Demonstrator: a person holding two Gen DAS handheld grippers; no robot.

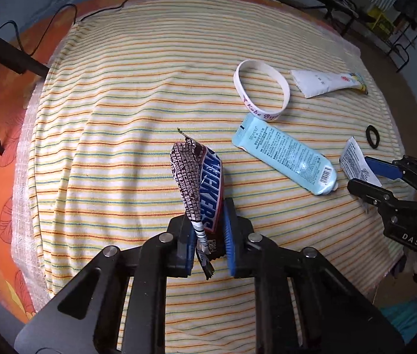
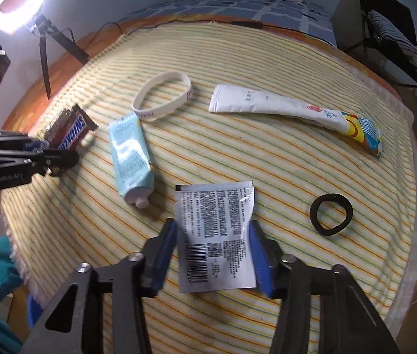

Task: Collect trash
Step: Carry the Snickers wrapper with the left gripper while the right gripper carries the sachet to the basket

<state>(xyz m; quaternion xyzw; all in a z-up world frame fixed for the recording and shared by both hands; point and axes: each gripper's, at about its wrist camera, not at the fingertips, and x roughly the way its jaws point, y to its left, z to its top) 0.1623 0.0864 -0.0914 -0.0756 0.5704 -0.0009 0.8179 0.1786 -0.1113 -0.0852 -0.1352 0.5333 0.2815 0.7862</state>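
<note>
Trash lies spread over a striped cloth (image 2: 238, 153) on a bed. Left gripper (image 1: 208, 236) has its blue pads nearly together, pinched on the lower end of a Snickers wrapper (image 1: 205, 183), which stands up crumpled above the cloth toward the cloth's left side. Right gripper (image 2: 213, 253) sits near the cloth's front edge with its jaws partway in, one blue pad at each side edge of a white sachet (image 2: 217, 236) printed with small text and a barcode; the pads look to be touching the sachet's edges, though I cannot tell whether they press on it, and the sachet seems lifted slightly off the cloth. Just left of the sachet a pale blue tube (image 2: 130, 153) lies with its cap toward the front edge. Beyond the tube, touching its flat end, rests a white wristband (image 2: 161, 97). A white toothpaste tube (image 2: 282, 109) lies toward the far right of the cloth, its coloured end pointing at the right edge. A black hair tie (image 2: 331, 214) lies by itself near the right edge, right of the sachet
</note>
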